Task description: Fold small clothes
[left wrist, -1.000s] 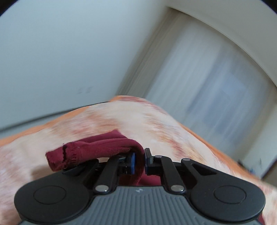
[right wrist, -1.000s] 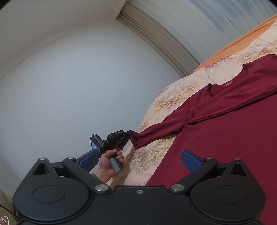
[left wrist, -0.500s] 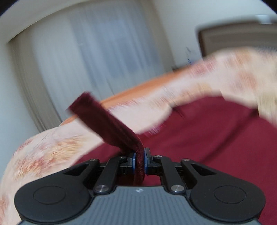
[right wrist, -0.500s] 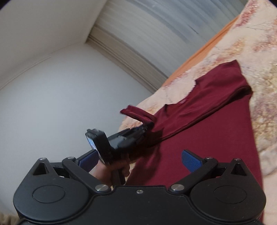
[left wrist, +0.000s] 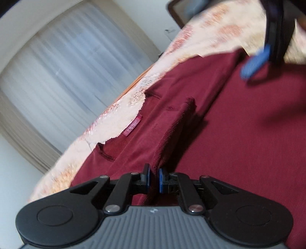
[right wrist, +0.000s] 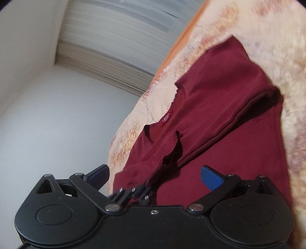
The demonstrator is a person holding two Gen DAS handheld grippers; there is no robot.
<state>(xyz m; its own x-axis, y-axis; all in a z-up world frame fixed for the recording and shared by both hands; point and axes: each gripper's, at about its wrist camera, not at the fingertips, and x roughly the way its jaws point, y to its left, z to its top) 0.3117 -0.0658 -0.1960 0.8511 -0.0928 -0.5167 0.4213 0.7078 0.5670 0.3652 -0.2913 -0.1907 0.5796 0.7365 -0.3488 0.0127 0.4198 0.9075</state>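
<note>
A dark red long-sleeved shirt point(left wrist: 239, 134) lies spread on a bed, its neck opening and red label point(left wrist: 133, 125) toward the curtain. My left gripper point(left wrist: 154, 180) is shut on the end of one sleeve point(left wrist: 176, 122), which now lies over the shirt's body. In the right wrist view the same sleeve point(right wrist: 168, 153) runs down to the left gripper point(right wrist: 142, 189) just in front of the camera. My right gripper point(right wrist: 155, 175) stands open above the shirt point(right wrist: 239, 134) with nothing between its fingers; one of its blue pads point(left wrist: 255, 64) shows at the left view's upper right.
The bed carries a cream bedspread point(left wrist: 210, 28) with an orange floral pattern. A curtained window point(left wrist: 72, 72) and a plain white wall point(right wrist: 47, 124) stand behind the bed. A dark wooden piece of furniture point(left wrist: 177, 11) shows beyond the far bed edge.
My left gripper has swung the sleeve from out over the bedspread inward across the shirt's body and rolled. My right gripper has come lower and closer to the shirt, staying open.
</note>
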